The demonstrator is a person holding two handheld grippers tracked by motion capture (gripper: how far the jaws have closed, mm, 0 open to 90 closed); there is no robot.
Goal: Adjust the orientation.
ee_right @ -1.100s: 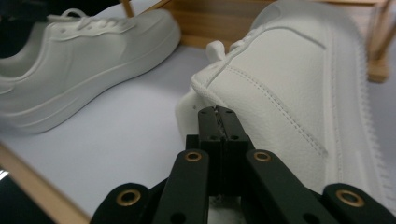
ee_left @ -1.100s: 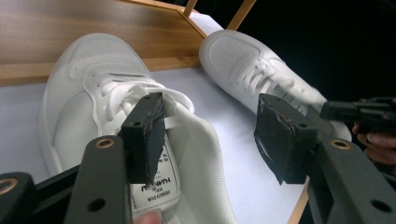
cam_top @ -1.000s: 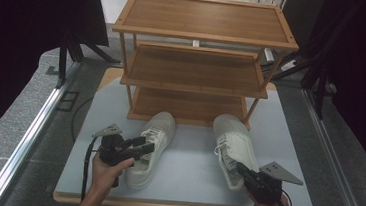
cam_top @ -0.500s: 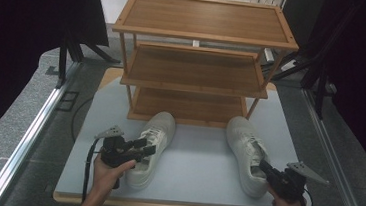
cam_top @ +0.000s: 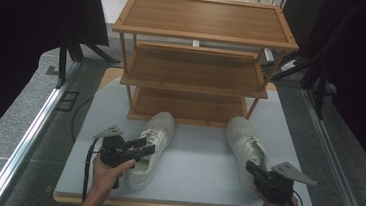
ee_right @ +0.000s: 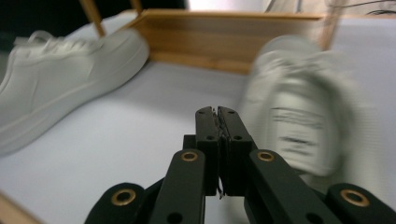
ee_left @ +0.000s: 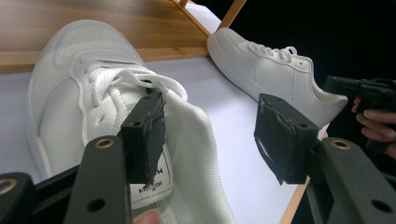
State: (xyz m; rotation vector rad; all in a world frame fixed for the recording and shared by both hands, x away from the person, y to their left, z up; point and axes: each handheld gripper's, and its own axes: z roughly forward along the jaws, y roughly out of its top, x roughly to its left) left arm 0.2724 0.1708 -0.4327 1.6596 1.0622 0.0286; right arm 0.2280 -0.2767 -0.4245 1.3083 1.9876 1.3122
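Two white sneakers stand on the pale table, toes toward a wooden rack. The left shoe (cam_top: 157,131) (ee_left: 70,70) has my left gripper (cam_top: 143,147) (ee_left: 212,135) over its opening, open; one pad (ee_left: 147,133) sits by the tongue, the other (ee_left: 280,137) hangs over the table, and the shoe's side wall lies between them. The right shoe (cam_top: 243,138) (ee_left: 266,70) shows blurred in the right gripper view (ee_right: 303,116). My right gripper (cam_top: 251,167) (ee_right: 217,112) is at its heel, shut with nothing between the pads. The left shoe (ee_right: 56,79) lies to the left there.
A three-shelf wooden rack (cam_top: 199,69) with bare shelves stands at the back of the table (cam_top: 201,160). Bare table surface lies between the shoes. The table's front edge runs just under both hands. Dark curtains and a metal floor rail flank the table.
The right shoe has swung from angled toward the middle to farther right and straighter. The right hand went right with its heel, then came back a little. The left hand kept still.
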